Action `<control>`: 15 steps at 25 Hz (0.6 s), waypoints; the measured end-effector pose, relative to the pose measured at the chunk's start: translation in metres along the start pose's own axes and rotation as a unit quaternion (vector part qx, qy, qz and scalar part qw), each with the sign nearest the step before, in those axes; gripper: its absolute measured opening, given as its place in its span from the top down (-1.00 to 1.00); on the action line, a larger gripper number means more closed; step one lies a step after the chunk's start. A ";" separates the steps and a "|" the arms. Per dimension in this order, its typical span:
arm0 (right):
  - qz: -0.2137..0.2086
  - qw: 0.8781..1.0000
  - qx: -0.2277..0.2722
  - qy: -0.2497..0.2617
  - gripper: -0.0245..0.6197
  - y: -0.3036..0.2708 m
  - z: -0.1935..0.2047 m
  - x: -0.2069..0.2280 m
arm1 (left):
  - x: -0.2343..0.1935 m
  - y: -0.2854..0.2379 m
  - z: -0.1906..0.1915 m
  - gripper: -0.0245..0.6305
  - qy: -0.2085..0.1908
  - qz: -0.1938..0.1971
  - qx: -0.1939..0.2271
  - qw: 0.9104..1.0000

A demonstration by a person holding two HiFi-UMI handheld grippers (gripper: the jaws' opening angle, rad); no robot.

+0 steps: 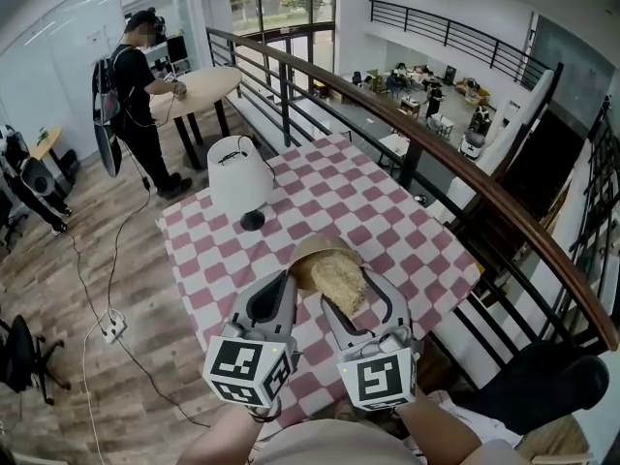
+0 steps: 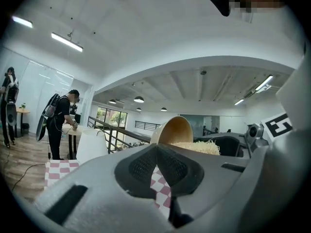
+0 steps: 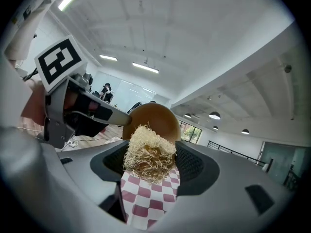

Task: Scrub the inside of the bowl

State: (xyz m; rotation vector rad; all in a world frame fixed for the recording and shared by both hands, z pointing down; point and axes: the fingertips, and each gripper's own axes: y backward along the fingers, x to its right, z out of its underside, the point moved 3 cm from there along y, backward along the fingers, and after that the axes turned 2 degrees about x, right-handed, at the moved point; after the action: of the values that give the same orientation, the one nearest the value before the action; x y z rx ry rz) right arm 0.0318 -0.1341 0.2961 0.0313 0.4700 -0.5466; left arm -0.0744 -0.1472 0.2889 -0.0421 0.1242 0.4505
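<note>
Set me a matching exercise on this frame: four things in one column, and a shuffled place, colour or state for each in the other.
Things:
1. bowl
2. scrubber
3. lamp
4. tablecloth

Descriptions:
A. standing upright, apart from both grippers
B. red and white checks
C. gripped at its rim by the left gripper
D. clamped in the right gripper

Pairs: 1-C, 2-D, 3-A, 4-B

Wood floor [image 1: 58,269], checkered table [image 1: 387,223], dark railing [image 1: 284,105], bright windows [image 1: 286,3].
</note>
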 end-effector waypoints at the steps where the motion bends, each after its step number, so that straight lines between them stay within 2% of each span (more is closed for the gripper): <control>1: -0.001 1.000 -0.004 0.007 0.04 -0.001 0.001 -0.001 | 0.002 -0.001 0.001 0.88 0.006 0.004 -0.001 1.000; 5: -0.011 0.999 -0.019 0.037 0.04 -0.003 0.003 -0.008 | 0.007 -0.004 0.005 0.88 0.025 0.019 -0.008 0.999; 8: -0.026 0.999 -0.016 0.029 0.04 -0.004 0.001 -0.015 | 0.010 -0.003 0.007 0.88 0.014 0.019 -0.012 1.000; 15: -0.030 0.998 0.024 -0.052 0.04 -0.007 -0.005 -0.015 | 0.015 0.000 0.009 0.88 -0.023 0.003 -0.011 1.000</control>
State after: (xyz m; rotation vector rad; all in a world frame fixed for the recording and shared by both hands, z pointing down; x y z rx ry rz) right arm 0.0145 -0.1316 0.2986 0.0344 0.3579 -0.6144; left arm -0.0596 -0.1402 0.2960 -0.0519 0.0745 0.4594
